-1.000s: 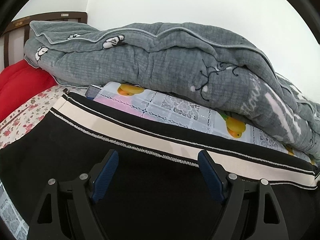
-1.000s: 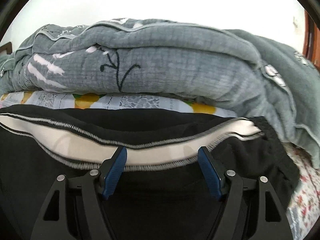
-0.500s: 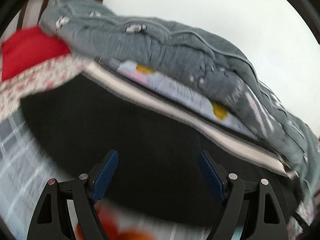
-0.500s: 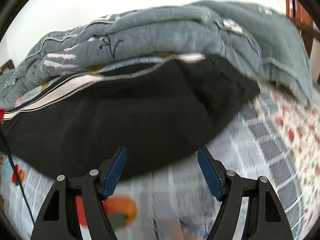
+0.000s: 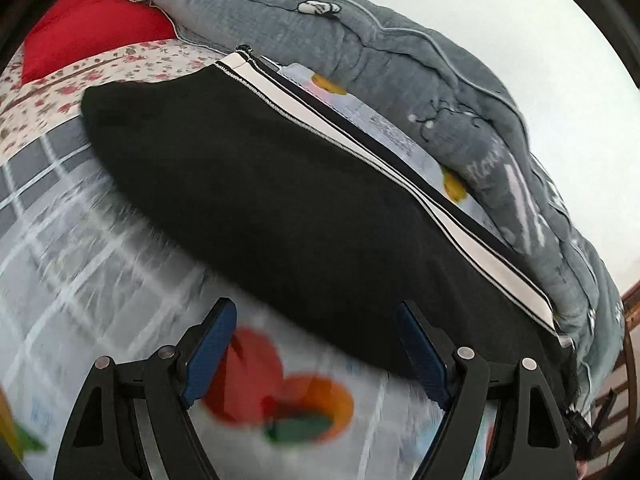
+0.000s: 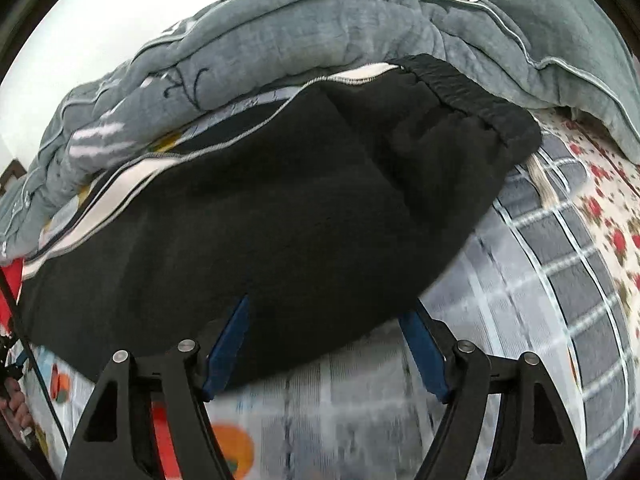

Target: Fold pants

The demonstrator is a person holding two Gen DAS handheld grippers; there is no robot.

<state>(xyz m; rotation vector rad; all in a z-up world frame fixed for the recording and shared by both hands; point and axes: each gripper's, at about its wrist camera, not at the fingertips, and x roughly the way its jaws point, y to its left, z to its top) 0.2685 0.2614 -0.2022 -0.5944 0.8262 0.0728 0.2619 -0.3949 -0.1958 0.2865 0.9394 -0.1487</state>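
Note:
The black pants with a white side stripe lie folded lengthwise on the bed, stripe edge toward the grey quilt. In the right wrist view the pants end at a ribbed waistband at the upper right. My left gripper is open and empty, just short of the pants' near edge. My right gripper is open and empty, its fingers over the near edge of the pants.
A rolled grey quilt lies along the far side behind the pants and also shows in the right wrist view. A red pillow sits at the far left. The bed has a checked, fruit-printed sheet. A wooden bed frame stands at the right.
Both grippers have pulled back and up from the striped edge of the pants. The pants now lie flat on the bed and the near sheet shows under both grippers.

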